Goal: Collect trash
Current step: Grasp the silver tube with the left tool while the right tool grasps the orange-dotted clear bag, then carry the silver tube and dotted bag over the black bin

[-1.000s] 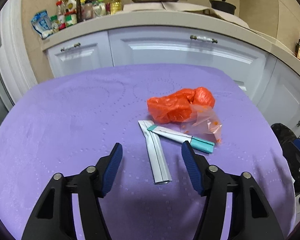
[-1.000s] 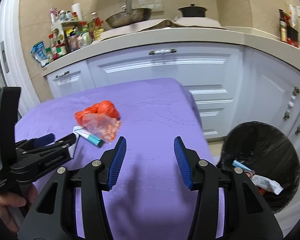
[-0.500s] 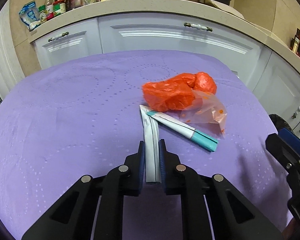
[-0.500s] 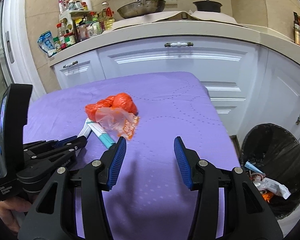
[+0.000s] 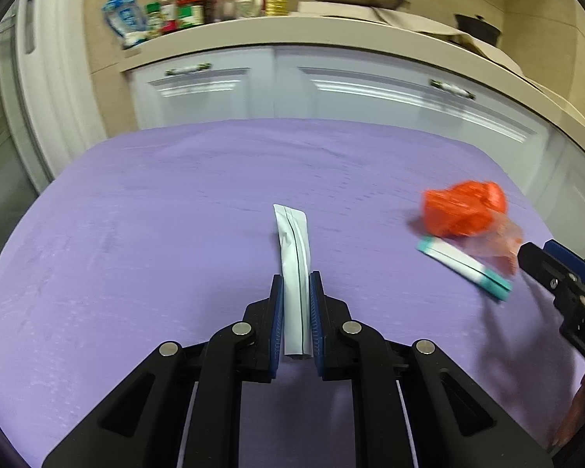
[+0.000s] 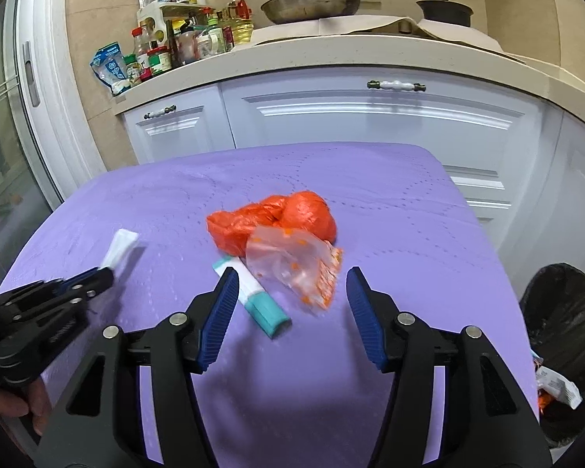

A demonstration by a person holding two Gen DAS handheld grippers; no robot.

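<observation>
Writing: white letters "DA" on the right gripper's [image 5: 561, 273] body at the left view's edge, the rest cut off; jar and bottle labels on the counter [image 6: 331, 58] are too small to read.
Left gripper [image 5: 295, 312]: fingers clamped on a white sachet [image 5: 294, 257], which juts forward past the tips over the purple desk [image 5: 156, 234].
Right gripper [image 6: 292, 308]: fingers wide apart, holding nothing.
Tube [image 6: 253, 296]: white with a teal end, flat on the desk, just inside the right gripper's left finger [image 6: 218, 312].
Clear bag [image 6: 296, 265]: orange-spotted, between the spread fingers, overlapping the tube.
Orange bag [image 6: 273, 220]: crumpled, just beyond the clear bag, touching it.
Bin [image 6: 561, 335]: black-lined, beside the desk's right edge, partly cut off; wrappers inside.
Blur: the left view is smeared.
</observation>
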